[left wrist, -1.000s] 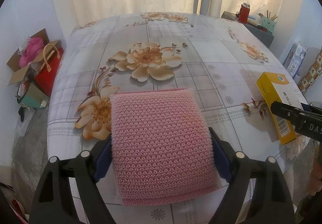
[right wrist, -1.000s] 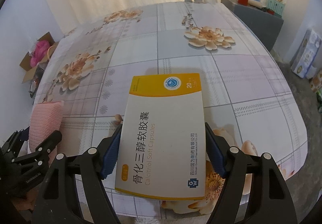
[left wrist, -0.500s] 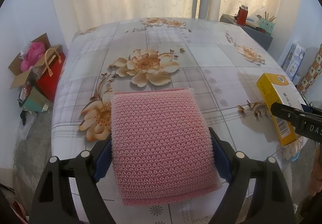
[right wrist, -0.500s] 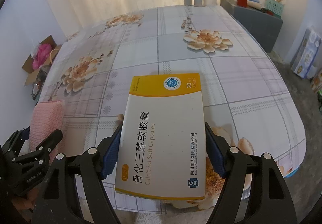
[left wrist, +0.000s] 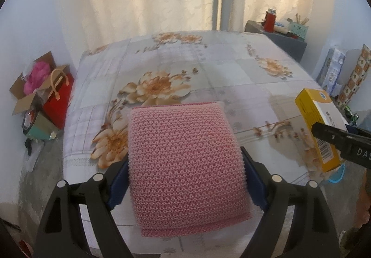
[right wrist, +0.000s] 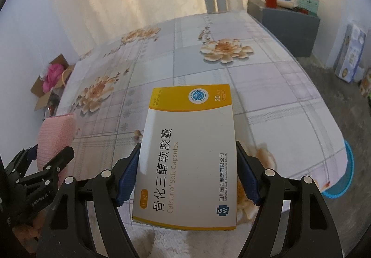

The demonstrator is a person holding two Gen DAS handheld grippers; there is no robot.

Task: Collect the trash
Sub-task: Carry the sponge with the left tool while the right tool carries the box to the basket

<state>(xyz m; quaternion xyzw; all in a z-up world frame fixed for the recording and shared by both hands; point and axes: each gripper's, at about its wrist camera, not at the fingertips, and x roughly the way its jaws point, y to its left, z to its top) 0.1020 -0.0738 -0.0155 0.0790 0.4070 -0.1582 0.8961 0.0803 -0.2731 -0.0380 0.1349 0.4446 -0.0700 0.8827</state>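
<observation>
My left gripper (left wrist: 185, 179) is shut on a pink knitted scouring pad (left wrist: 185, 160) and holds it above the near edge of the floral-cloth table (left wrist: 208, 72). The pad also shows in the right wrist view (right wrist: 56, 135), at the far left. My right gripper (right wrist: 187, 172) is shut on a yellow and white medicine box (right wrist: 190, 153) and holds it above the table's near right corner. The box shows in the left wrist view (left wrist: 317, 128) at the right, with one black finger of the right gripper across it.
A blue round bin rim (right wrist: 347, 174) shows below the table's near right corner. A cardboard box and a red bag (left wrist: 58, 95) stand on the floor at the left. A dark cabinet (right wrist: 285, 23) with small items stands at the back right.
Both grippers have drawn back and up from the table with their loads still held. The table looks farther off and the blue bin rim has come into view.
</observation>
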